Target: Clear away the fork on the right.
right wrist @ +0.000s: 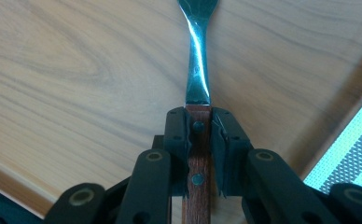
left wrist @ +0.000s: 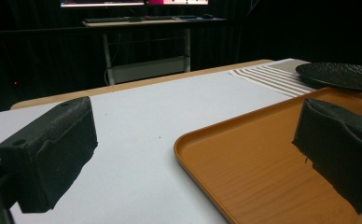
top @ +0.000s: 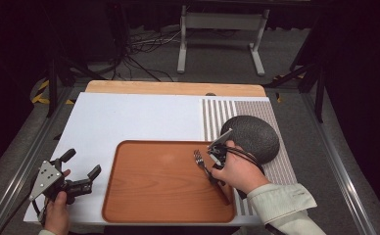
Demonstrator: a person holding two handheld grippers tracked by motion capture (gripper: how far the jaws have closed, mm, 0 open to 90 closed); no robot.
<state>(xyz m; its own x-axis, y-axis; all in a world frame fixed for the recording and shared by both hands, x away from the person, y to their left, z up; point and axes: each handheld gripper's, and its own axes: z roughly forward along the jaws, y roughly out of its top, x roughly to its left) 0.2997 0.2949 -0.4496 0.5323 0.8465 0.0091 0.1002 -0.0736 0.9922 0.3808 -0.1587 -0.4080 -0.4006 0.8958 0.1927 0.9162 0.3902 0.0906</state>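
Note:
A fork [top: 202,164] with a wooden handle and metal tines lies over the right part of the brown wooden tray [top: 149,196]. My right gripper [top: 217,169] is shut on the fork's handle [right wrist: 198,158], its two black pads pressing the riveted wood from both sides, the metal neck [right wrist: 198,70] pointing away over the tray's grain. My left gripper [top: 80,171] stands open above the white mat, left of the tray, with nothing between its wide jaws; in the left gripper view the tray's rim [left wrist: 188,140] lies ahead between them.
A dark round plate [top: 250,137] sits on a striped placemat [top: 217,115] at the right, just behind the right hand. The white mat [top: 129,117] covers the wooden table [top: 173,88]. Metal rails run along both sides.

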